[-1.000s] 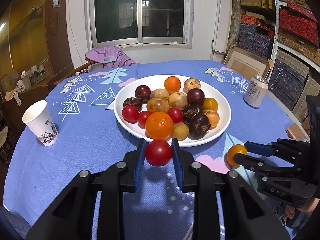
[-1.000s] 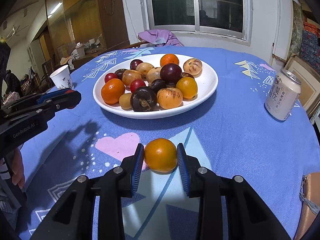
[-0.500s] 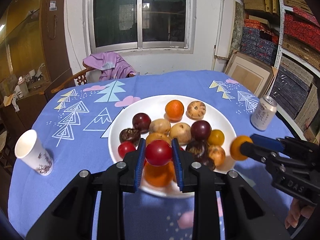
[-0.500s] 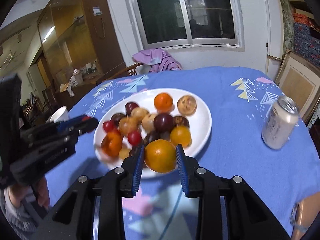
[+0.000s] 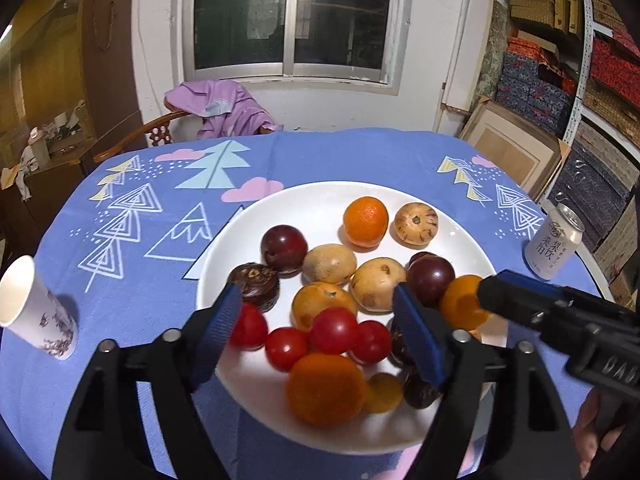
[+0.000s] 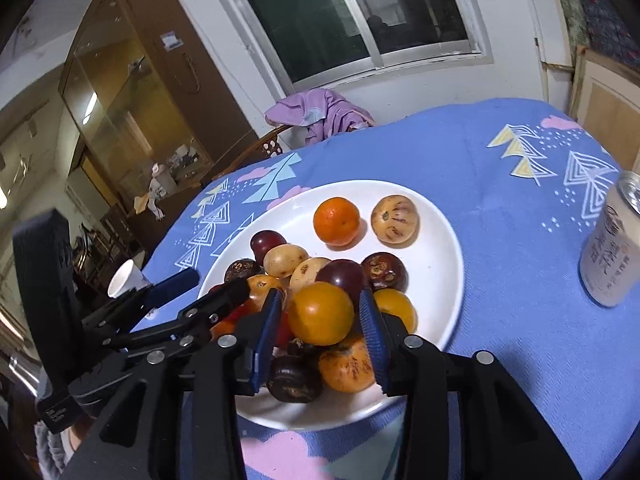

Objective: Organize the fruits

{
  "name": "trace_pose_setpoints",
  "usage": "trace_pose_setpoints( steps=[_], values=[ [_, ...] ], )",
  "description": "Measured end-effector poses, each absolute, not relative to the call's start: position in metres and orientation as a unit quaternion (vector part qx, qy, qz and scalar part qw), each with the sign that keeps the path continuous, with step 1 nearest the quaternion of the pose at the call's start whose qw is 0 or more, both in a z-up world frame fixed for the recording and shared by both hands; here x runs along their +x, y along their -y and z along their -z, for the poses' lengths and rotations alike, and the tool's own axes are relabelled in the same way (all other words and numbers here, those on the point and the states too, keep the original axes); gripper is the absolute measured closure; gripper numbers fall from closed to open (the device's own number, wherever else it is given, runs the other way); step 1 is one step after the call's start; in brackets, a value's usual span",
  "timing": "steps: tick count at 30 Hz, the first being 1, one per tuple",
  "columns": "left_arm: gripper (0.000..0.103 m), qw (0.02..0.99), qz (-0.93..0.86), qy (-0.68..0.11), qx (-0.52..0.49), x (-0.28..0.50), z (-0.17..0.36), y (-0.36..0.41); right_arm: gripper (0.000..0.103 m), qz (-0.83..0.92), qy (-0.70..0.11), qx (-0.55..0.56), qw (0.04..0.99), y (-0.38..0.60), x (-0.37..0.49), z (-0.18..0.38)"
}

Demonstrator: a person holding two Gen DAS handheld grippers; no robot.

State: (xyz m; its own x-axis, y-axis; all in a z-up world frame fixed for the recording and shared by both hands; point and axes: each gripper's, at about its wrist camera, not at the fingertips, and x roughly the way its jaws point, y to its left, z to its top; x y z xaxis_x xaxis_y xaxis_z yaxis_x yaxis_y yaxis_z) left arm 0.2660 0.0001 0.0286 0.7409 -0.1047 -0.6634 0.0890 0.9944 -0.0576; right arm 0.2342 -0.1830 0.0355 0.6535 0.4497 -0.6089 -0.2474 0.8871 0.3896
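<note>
- Left tool (image 5: 318, 304): released. Jaws have just been opening and stand wide over the near half of the plate (image 5: 280, 200).
- Tomato (image 5: 334, 330) lies between them, no pad touching it, resting on the fruit pile with other tomatoes beside it.
- Right tool (image 6: 320, 300): also letting go. Jaws have just been opening, with the orange fruit (image 6: 321, 314) between them and the pads looking just clear of it on both sides.
- The orange fruit sits on top of the pile near the plate's near-right edge. I cannot tell whether it has fully settled.
- Step, by my read: dropping both fruits onto the plate, which lies mid-surface (image 5: 160, 184).
- To do it well: open fully before pulling away, so no pad drags a fruit along.
- Lift up and back, not sideways. The pile is stacked and round fruit rolls easily.
- Risk: the orange fruit is perched high near the rim, so a nudge could send it off the plate onto the surface.
- The two tools are close together over the plate, so withdraw one at a time to avoid a knock.
- Can (image 5: 554, 246) at the surface's right edge and cup (image 5: 36, 308) at the left edge are well apart from the plate.
</note>
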Motion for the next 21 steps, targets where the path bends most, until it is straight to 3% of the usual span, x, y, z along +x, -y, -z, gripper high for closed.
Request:
trace_pose_setpoints(
  steps=[2, 9, 13, 21],
  values=[
    [0.025, 0.934, 0.050, -0.352, -0.019, 0.253, -0.032, -0.005, 0.050, -0.184, -0.361, 0.138, 0.904, 0.187, 0.223, -0.039],
    [0.007, 0.942, 0.033, -0.333, -0.024, 0.178, -0.041, -0.014, 0.005, -0.110, -0.285, 0.065, 0.950, 0.194, 0.143, -0.058],
    [0.004, 0.947, 0.012, -0.319, -0.022, 0.130, -0.035, -0.016, 0.003, -0.038, -0.245, 0.031, 0.968, 0.196, 0.095, -0.054],
    [0.004, 0.950, -0.035, -0.310, -0.011, 0.074, -0.016, -0.015, 0.003, -0.044, -0.249, 0.041, 0.967, 0.194, 0.060, -0.036]
  ],
)
